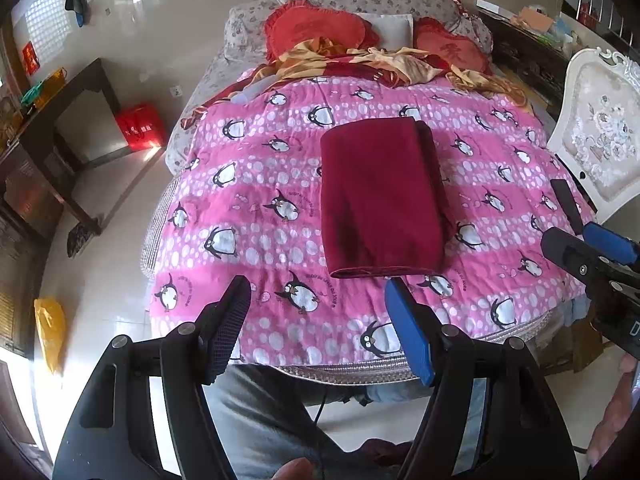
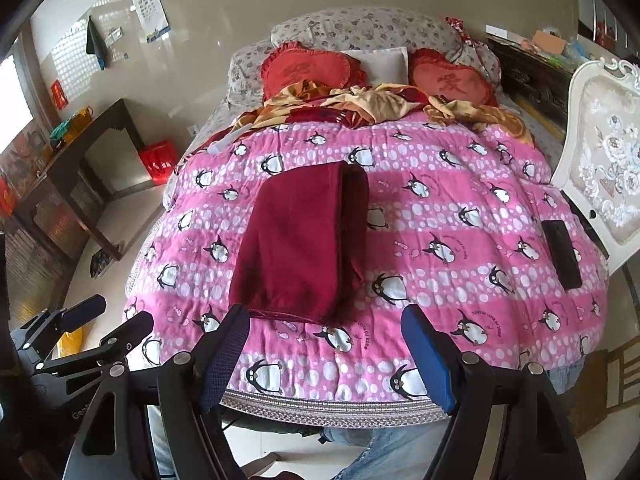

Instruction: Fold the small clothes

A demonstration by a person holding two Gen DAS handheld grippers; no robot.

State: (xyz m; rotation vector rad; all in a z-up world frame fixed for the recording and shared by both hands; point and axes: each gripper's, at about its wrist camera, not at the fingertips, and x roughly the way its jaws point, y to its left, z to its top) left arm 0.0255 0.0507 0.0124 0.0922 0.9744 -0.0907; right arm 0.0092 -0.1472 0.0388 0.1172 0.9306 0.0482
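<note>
Presently, the maroon garment (image 1: 384, 196) lies folded lengthwise mid-quilt (image 1: 248, 200), near hem towards the bed's foot, while left gripper (image 1: 318, 296) and right gripper (image 2: 326, 322) hover wide and empty, seemingly poised for another fold.

Left tool (image 1: 318, 286) and right tool (image 2: 326, 312) both gape wide, holding nothing.

maroon garment (image 1: 382, 196): soft matt cloth | quilt (image 1: 248, 208): puckered printed cotton | floor (image 1: 120, 216): glossy tile

Penguin quilt (image 2: 460, 216), heart pillows (image 2: 304, 68), phone (image 2: 562, 254)
</note>
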